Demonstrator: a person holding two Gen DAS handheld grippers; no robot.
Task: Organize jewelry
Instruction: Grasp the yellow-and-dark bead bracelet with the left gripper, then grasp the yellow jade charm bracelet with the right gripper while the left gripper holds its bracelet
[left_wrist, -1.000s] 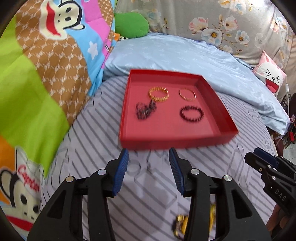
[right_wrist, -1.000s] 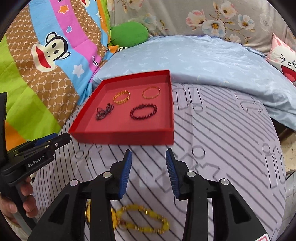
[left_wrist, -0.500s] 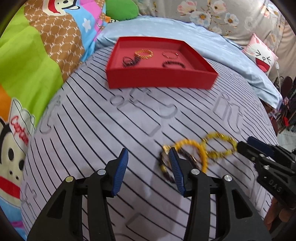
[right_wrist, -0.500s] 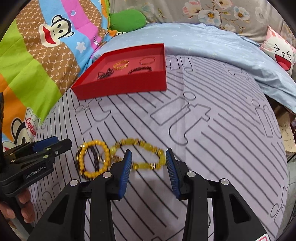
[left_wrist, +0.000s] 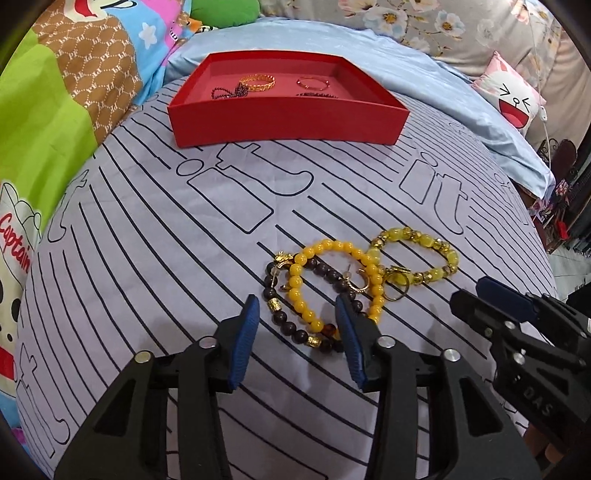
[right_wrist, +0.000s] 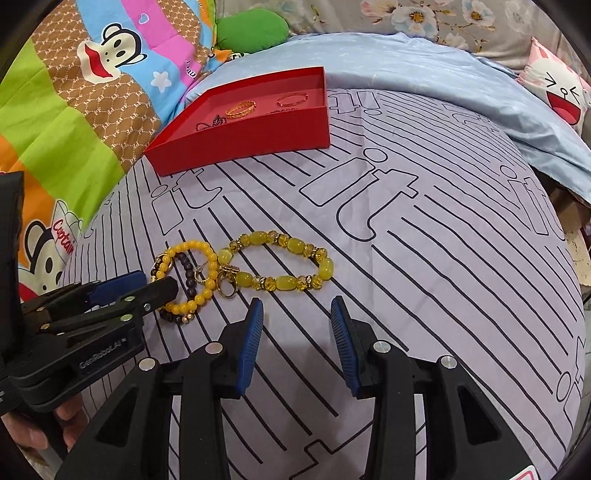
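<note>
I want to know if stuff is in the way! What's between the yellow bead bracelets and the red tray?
Nothing: only bare striped grey bedsheet lies between the yellow bead bracelets and the red tray, clear in both wrist views.

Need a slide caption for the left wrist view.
Left claw closing over overlapping amber bracelet and dark bracelet; red tray waits beyond.

The left hand-held gripper (left_wrist: 295, 314) hangs over the bed (left_wrist: 184, 229), jaws closing around a yellow bead bracelet (left_wrist: 299, 295) and dark bead bracelet (left_wrist: 280, 317) without pressing them. Beyond its tips lies the red tray (left_wrist: 288, 122); the right hand-held gripper (left_wrist: 476, 295) waits to its right.
</note>
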